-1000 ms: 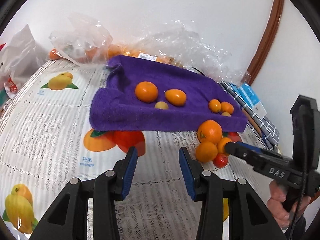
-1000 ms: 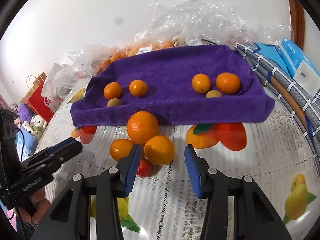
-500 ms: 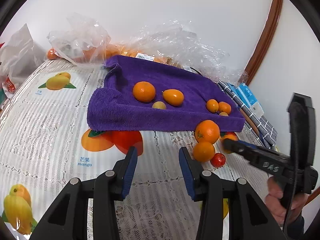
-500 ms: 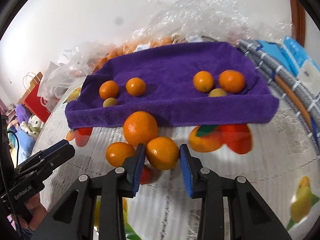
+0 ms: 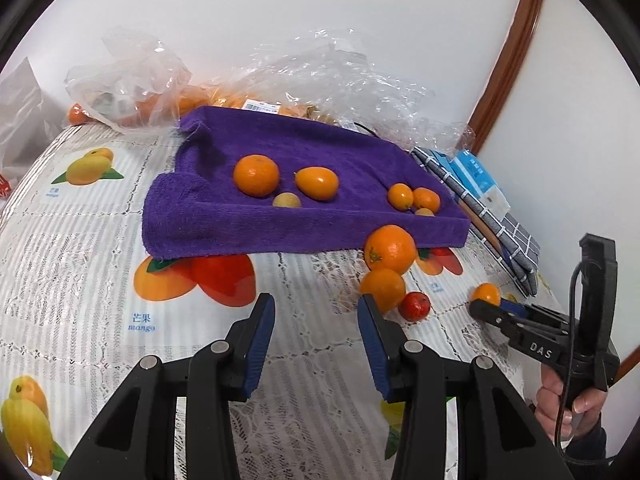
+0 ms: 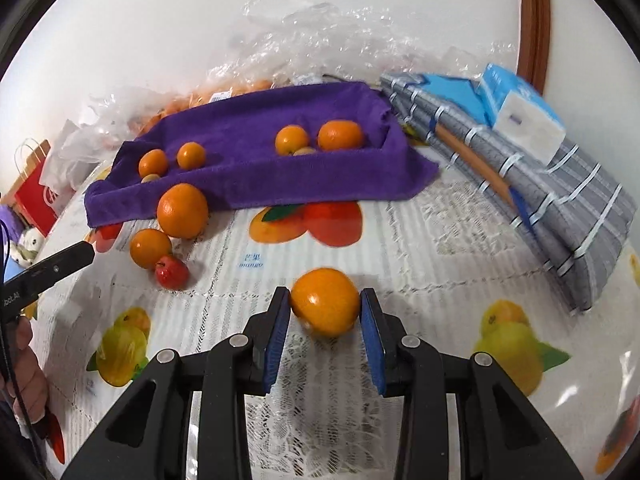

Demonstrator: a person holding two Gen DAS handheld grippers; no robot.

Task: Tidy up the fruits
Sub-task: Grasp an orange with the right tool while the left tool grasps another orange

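The tablecloth (image 6: 420, 240), printed with fruit pictures, covers the whole work surface. The purple towel (image 5: 280, 224) lies at its far side against the wall, and serves as the landmark here. Behind the towel sit crumpled plastic bags (image 5: 340, 76). To the towel's right lies a folded grey striped cloth (image 6: 560, 208) with a blue tissue pack (image 6: 520, 112) on top.

On the towel: two oranges and a small yellowish fruit toward its left, two smaller oranges and another small fruit toward its right. Just in front of the towel's near edge, a large orange (image 6: 182, 210), a smaller orange (image 6: 150, 248) and a small red fruit (image 6: 172, 272) lie bunched together.

The right gripper (image 6: 325, 322) is clamped on an orange (image 6: 324, 306), well in front of the towel and apart from the bunch. The left gripper (image 5: 316, 338) stands part open, nothing between its jaws, in front of the towel's near edge.
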